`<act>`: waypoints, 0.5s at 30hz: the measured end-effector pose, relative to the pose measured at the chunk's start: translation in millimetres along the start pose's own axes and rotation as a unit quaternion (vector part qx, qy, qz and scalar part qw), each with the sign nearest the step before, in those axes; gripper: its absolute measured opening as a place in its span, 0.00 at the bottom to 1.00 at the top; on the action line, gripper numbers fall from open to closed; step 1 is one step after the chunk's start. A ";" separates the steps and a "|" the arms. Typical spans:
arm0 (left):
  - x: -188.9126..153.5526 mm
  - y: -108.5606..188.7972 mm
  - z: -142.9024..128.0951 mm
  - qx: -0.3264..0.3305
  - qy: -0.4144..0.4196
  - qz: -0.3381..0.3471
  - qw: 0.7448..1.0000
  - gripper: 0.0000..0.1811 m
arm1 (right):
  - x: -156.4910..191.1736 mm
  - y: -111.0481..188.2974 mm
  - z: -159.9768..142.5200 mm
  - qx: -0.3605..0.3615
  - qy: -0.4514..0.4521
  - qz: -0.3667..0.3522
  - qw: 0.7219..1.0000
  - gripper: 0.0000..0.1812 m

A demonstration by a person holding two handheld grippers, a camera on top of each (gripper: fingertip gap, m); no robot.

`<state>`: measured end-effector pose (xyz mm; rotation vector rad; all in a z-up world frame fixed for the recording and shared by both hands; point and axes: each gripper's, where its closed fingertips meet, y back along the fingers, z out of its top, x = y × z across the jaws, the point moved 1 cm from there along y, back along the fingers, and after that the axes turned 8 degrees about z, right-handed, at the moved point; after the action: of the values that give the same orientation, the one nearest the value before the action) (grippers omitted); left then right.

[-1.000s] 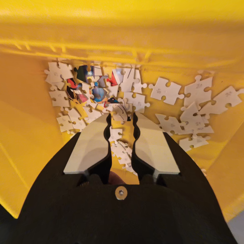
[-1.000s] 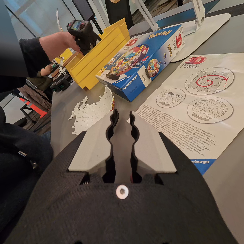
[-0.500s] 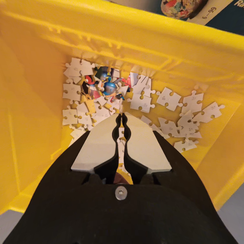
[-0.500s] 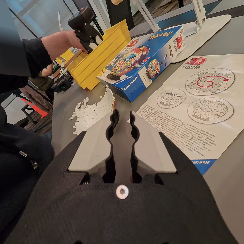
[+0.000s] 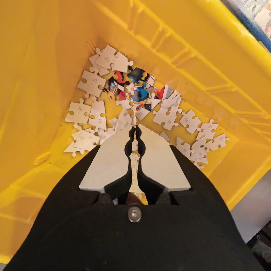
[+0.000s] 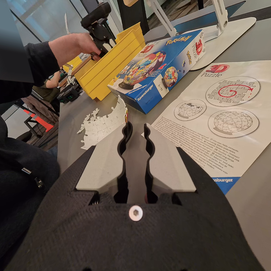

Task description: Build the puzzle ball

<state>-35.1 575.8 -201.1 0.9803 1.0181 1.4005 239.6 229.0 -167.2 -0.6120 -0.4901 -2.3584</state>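
Left gripper (image 5: 135, 127) hangs inside the yellow bin (image 5: 44, 73), pinching a puzzle piece (image 5: 134, 118) edge-on above the loose pieces (image 5: 168, 120), while the right gripper (image 6: 135, 126), slightly parted and empty, hovers beside the half-built ball shell (image 6: 105, 124) on the grey table (image 6: 249, 212).

Printed writing: puzzle box (image 6: 161, 70), instruction sheet (image 6: 217, 117), piece backs (image 5: 93, 83).

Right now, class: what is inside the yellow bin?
Loose puzzle pieces lie on the floor of the yellow bin, mostly white side up. The left gripper pinches one piece edge-on and hides those beneath its fingers.
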 end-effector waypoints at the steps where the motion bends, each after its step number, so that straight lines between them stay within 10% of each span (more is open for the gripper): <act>1: 1.8 -0.6 0.3 0.006 -0.005 0.008 1.000 0.01 | 0.0 0.1 0.0 0.000 0.000 0.000 1.000 0.11; 11: 3.1 5.5 -29.3 0.136 -0.064 0.065 0.987 0.01 | -0.3 -0.2 -0.5 0.001 -0.001 0.000 1.000 0.11; 15: 9.5 4.7 -5.9 0.067 -0.039 0.092 0.993 0.13 | -1.3 -1.1 -1.6 0.006 -0.002 -0.003 1.000 0.11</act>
<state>-42.7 584.8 -198.1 1.2438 0.9946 1.4454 239.2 229.7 -169.5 -0.6107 -0.5087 -2.3592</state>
